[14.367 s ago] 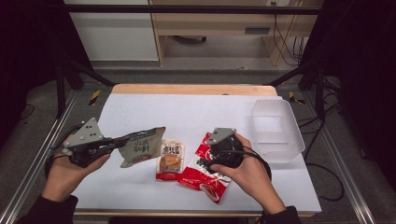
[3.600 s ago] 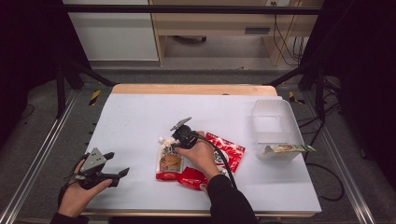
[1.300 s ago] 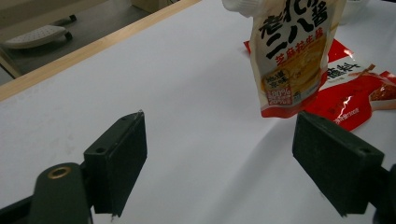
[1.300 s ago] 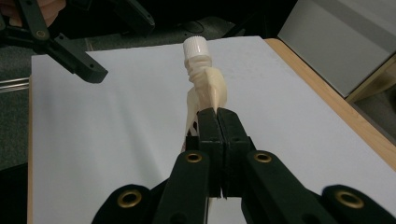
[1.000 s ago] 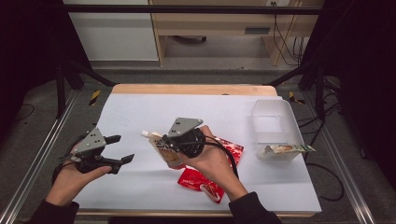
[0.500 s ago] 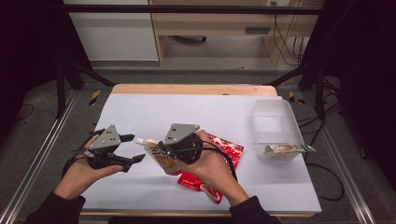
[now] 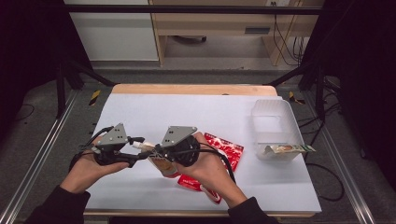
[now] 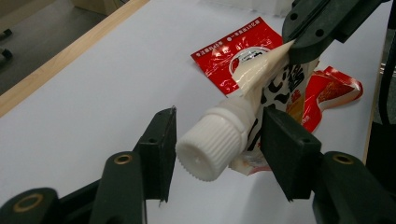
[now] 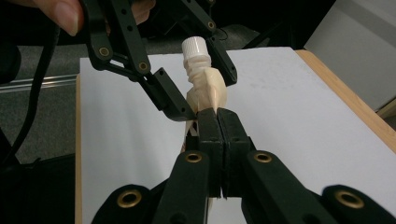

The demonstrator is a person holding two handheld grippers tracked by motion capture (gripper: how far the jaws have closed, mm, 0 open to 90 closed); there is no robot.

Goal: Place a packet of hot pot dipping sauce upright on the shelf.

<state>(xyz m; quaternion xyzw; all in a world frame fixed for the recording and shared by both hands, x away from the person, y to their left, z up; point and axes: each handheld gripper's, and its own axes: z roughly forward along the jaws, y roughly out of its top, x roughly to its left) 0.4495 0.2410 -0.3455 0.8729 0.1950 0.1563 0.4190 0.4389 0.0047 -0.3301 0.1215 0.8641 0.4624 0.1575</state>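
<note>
At the lower middle of the high view, red snack packets (image 7: 223,148) lie on the white bench (image 7: 187,112) under the hands; a clear tub (image 7: 275,126) with a wrapped bar (image 7: 288,149) sits at right; the right tool (image 7: 159,151) is clamped on the spouted pouch (image 8: 261,79); its white cap (image 8: 212,144) sits between the left tool's (image 8: 217,149) jaws, which have just been closing, not yet pressing.

A cream spouted pouch (image 8: 261,88) with a ribbed white screw cap (image 8: 212,144) hangs pinched at its neck in the right tongs (image 9: 218,114), cap lying between the left tongs' (image 8: 217,144) parted pads.
</note>
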